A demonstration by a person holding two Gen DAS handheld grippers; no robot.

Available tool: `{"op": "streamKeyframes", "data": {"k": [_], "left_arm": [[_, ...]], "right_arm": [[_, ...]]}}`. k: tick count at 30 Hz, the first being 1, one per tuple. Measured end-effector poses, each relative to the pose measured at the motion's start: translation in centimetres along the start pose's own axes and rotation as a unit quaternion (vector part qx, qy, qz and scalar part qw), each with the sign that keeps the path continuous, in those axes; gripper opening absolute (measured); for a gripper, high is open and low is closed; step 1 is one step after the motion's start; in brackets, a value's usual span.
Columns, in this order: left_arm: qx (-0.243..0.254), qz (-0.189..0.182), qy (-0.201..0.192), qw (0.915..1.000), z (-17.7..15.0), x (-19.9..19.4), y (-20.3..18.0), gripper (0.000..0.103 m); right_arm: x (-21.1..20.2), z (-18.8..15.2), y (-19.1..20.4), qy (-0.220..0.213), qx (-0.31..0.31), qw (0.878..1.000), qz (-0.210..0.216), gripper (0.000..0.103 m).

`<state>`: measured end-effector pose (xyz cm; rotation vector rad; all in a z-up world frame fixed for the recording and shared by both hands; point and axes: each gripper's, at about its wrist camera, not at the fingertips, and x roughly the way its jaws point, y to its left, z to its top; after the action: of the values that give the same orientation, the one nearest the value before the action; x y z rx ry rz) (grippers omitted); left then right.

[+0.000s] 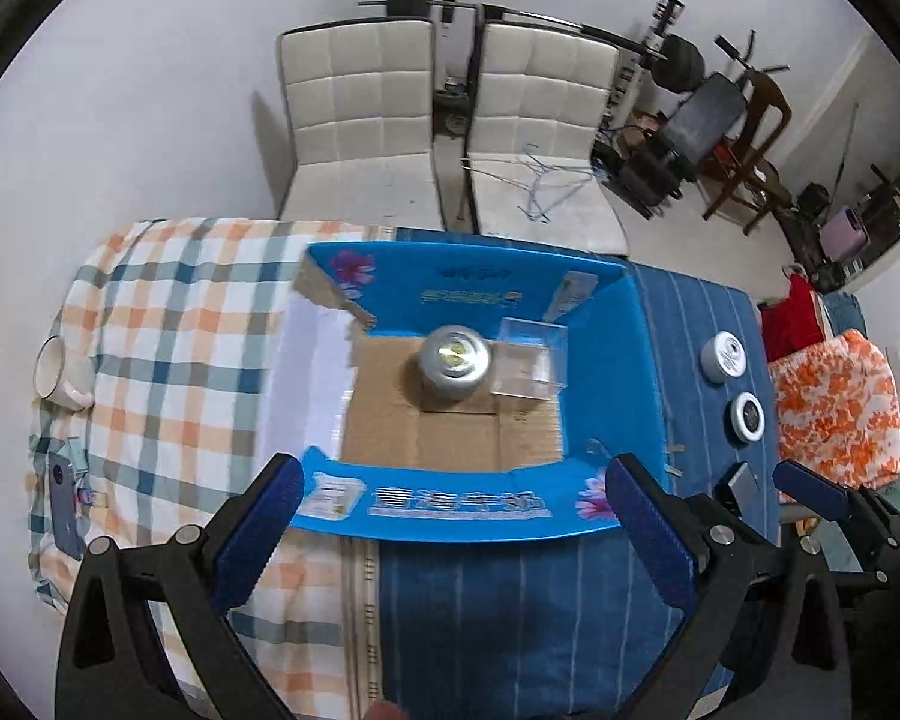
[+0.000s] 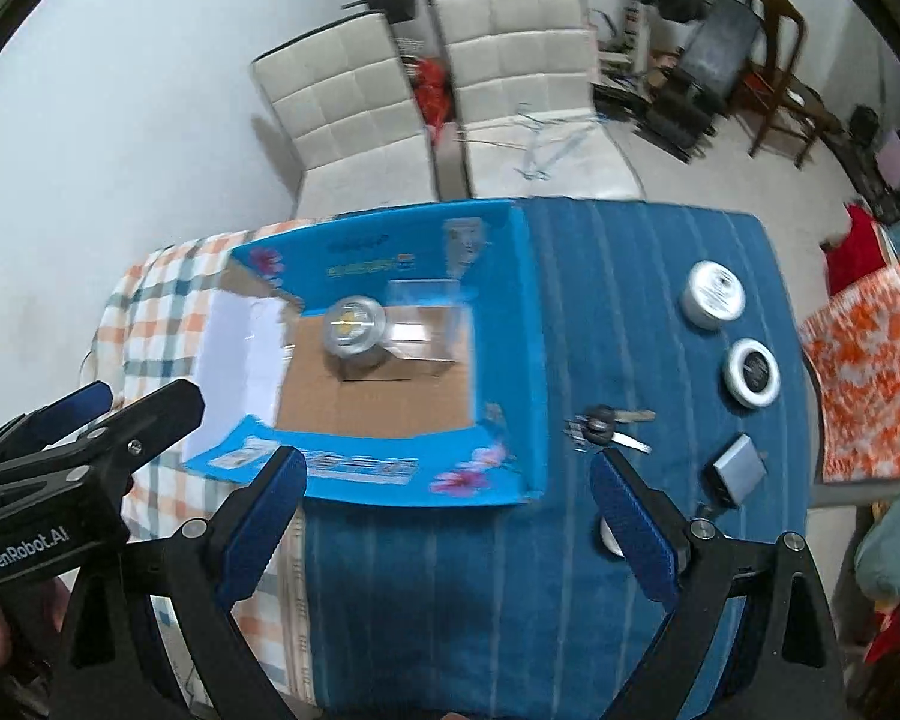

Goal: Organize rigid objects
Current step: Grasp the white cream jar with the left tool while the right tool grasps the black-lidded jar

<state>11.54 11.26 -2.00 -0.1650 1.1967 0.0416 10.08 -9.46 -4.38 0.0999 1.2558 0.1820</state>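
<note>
Left gripper [image 1: 453,525] and right gripper [image 2: 447,519], jaws spread wide and holding nothing, hover side by side above the table's near edge; beyond, the blue box [image 1: 606,372] contains a can [image 1: 455,360] beside a clear case [image 1: 528,363].

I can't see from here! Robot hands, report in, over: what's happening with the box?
Left gripper and right gripper open, empty. Blue box holds can and clear case. Keys, two tins, grey block still outside. Nothing blocking.
</note>
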Motion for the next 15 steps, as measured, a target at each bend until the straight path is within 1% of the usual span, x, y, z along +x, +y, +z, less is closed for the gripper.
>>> {"op": "streamKeyframes", "data": {"k": [2, 7, 9, 11, 13, 15], "left_arm": [[0.015, -0.007, 0.004, 0.9999, 0.3, 0.7, -2.3, 0.103], [0.056, -0.030, 0.019, 0.9978, 1.2, 3.5, -8.9, 0.103], [0.079, -0.041, 0.025, 0.9957, 1.9, 5.3, -12.5, 0.103], [0.103, -0.044, 0.032, 0.9932, 2.6, 7.5, -16.1, 0.103], [0.119, -0.051, 0.034, 0.9909, 3.3, 9.4, -19.4, 0.103], [0.133, -0.054, 0.037, 0.9890, 3.8, 11.4, -22.1, 0.103]], "right_arm": [[0.3, 0.2, -3.1, 0.002, 0.024, 1.000, -0.014, 0.097], [2.2, 0.8, -13.6, 0.010, 0.105, 0.992, -0.069, 0.097], [4.0, 1.3, -18.1, 0.014, 0.133, 0.986, -0.096, 0.097], [6.0, 1.9, -22.0, 0.018, 0.165, 0.982, -0.094, 0.097], [8.7, 2.4, -25.7, 0.028, 0.191, 0.975, -0.112, 0.097], [11.5, 3.0, -28.5, 0.038, 0.211, 0.971, -0.107, 0.097]]}}
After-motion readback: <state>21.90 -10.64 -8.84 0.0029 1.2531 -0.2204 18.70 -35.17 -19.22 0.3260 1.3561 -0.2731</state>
